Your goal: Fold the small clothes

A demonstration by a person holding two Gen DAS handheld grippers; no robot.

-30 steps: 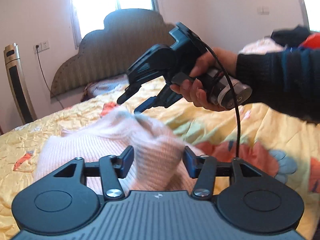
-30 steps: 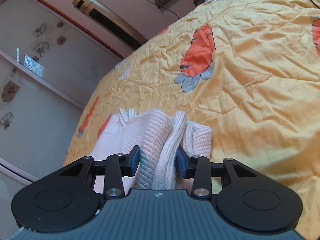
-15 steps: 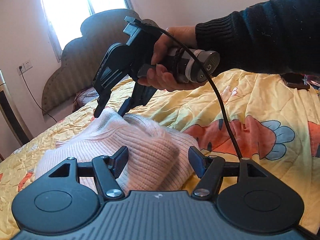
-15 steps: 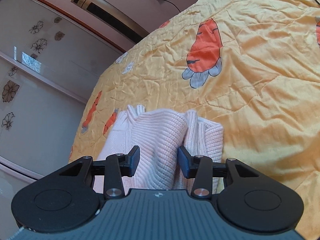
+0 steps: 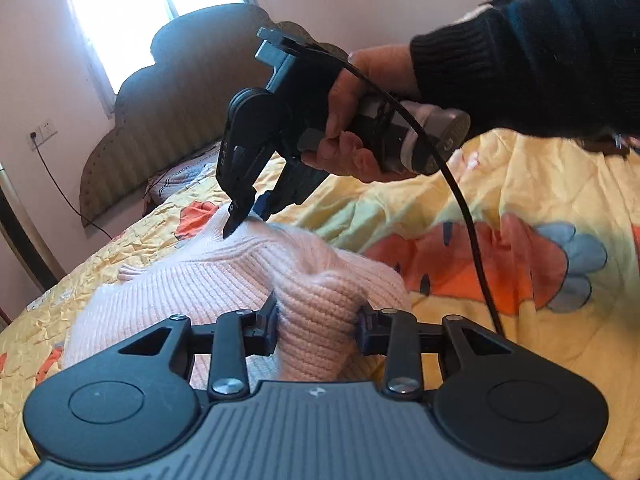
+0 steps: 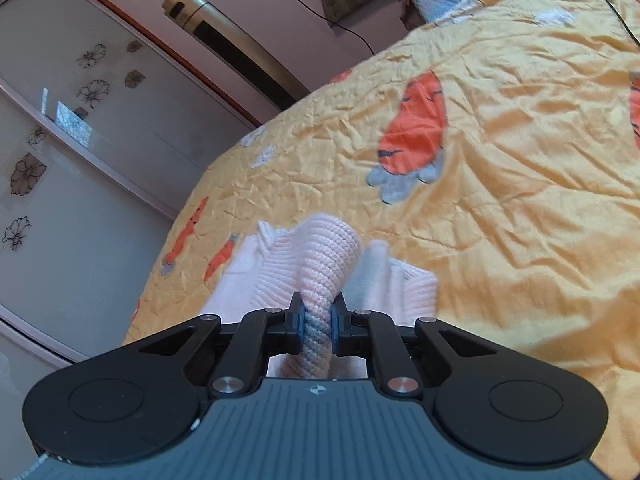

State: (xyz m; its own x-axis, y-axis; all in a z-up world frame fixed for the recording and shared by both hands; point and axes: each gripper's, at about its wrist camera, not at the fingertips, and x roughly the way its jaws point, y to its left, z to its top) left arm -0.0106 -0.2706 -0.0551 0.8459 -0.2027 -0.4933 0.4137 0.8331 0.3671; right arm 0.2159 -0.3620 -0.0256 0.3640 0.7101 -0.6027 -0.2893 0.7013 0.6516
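Observation:
A pale pink knit sweater point(image 5: 224, 280) lies bunched on the yellow quilt. In the left wrist view my left gripper point(image 5: 318, 320) has a thick fold of its near edge between the jaws; they are closing, and the pads press into the knit. Further off, a person's hand point(image 5: 352, 120) holds my right gripper point(image 5: 244, 216), which points down and pinches the sweater's far edge. In the right wrist view the right gripper point(image 6: 318, 320) is shut on a narrow ridge of the sweater point(image 6: 332, 252), which rises in a rolled fold just beyond the fingers.
The yellow quilt point(image 6: 500, 160) with orange carrot prints covers the bed. A padded headboard point(image 5: 180, 92) and a window stand behind. A tower appliance point(image 6: 236, 44) and a glass-fronted wardrobe point(image 6: 80, 140) stand beside the bed. A black cable point(image 5: 468, 220) hangs from the right gripper.
The right jaws closed from open onto a fold of the sweater. The left jaws narrowed onto the near fold, squeezing it. The left view rolled and dipped slightly.

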